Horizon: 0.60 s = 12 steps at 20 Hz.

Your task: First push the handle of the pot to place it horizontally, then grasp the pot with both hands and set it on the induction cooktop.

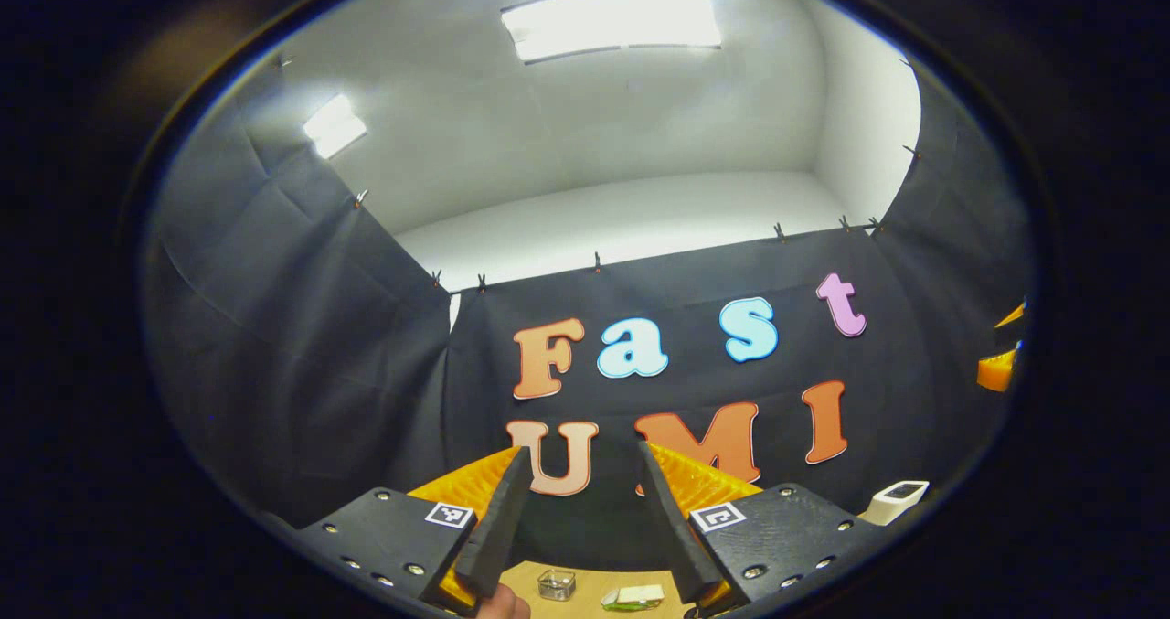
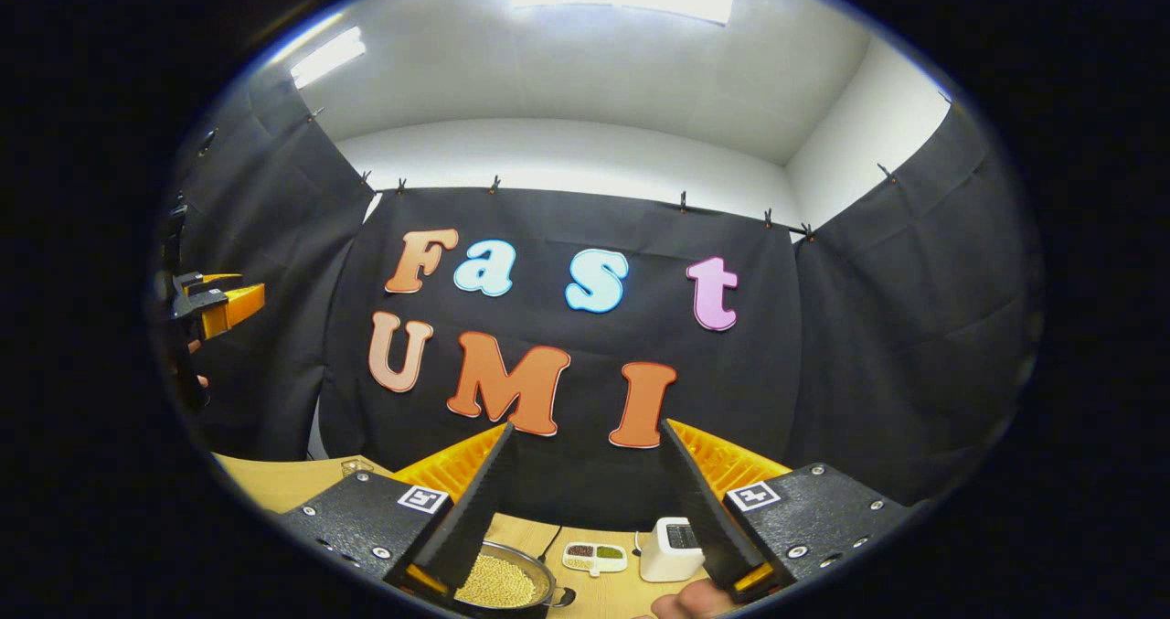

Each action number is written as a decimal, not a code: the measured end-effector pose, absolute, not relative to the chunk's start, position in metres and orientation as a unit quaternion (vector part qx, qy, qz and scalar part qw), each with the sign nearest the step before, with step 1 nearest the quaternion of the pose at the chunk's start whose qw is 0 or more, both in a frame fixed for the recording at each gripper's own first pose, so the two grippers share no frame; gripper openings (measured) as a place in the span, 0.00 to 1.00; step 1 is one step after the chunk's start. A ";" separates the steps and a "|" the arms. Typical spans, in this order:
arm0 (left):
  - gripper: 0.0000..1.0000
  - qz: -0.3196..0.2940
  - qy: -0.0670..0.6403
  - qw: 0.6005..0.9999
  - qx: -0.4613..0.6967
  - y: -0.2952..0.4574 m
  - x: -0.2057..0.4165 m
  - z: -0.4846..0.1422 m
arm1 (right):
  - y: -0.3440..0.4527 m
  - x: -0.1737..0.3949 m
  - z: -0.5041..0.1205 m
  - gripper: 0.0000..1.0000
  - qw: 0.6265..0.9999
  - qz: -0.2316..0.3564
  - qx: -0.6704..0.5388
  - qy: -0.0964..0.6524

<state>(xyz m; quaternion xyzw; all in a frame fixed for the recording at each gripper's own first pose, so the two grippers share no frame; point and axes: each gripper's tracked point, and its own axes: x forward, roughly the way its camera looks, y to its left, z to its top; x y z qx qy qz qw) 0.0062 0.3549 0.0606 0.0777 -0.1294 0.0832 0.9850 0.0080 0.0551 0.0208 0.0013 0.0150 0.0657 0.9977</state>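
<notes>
Both tongs, left point(image 1: 585, 518) and right point(image 2: 590, 500), gape empty; your grain-filled pot point(image 2: 498, 582) at 6 o'clock looks heavy, so grip opposite rims

Your left gripper point(image 1: 580, 520) carries two textured black plates with silver screws, each bearing a small square black-and-white marker, over ribbed orange housing behind the wedge-shaped fingers. Your right gripper point(image 2: 590, 509) is built the same: black screw-studded plates, one square marker per side, orange ribbed body. Seen from the right gripper view, the left gripper shows an orange block with black fittings.
</notes>
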 end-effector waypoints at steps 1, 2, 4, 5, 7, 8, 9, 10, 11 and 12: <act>0.71 0.079 -0.136 0.984 0.078 0.349 0.003 0.064 | 0.052 0.007 0.026 0.95 0.998 0.063 0.001 0.008; 0.72 0.072 -0.140 0.985 0.076 0.345 -0.001 0.067 | 0.050 0.005 0.031 0.97 0.998 0.059 0.001 0.002; 0.70 0.065 -0.147 0.984 0.077 0.339 -0.005 0.070 | 0.049 0.003 0.038 0.95 0.998 0.059 0.001 -0.010; 0.71 0.066 -0.149 0.984 0.077 0.337 -0.005 0.070 | 0.050 0.002 0.040 0.95 0.998 0.061 0.000 -0.014; 0.70 0.070 -0.151 0.983 0.078 0.337 -0.005 0.071 | 0.048 0.001 0.041 0.95 0.998 0.059 -0.002 -0.017; 0.71 0.074 -0.151 0.983 0.079 0.338 -0.005 0.070 | 0.048 0.001 0.041 0.95 0.998 0.059 -0.001 -0.018; 0.71 0.078 -0.153 0.982 0.079 0.339 -0.005 0.070 | 0.049 0.001 0.041 0.95 0.998 0.062 0.000 -0.018; 0.73 0.080 -0.152 0.982 0.077 0.339 -0.005 0.069 | 0.049 0.001 0.041 0.93 0.998 0.063 0.002 -0.019; 0.73 0.083 -0.152 0.982 0.074 0.339 -0.005 0.069 | 0.050 0.000 0.042 0.93 0.998 0.068 0.003 -0.019; 0.73 0.086 -0.151 0.982 0.072 0.340 -0.005 0.068 | 0.051 0.001 0.042 0.95 0.997 0.070 0.003 -0.021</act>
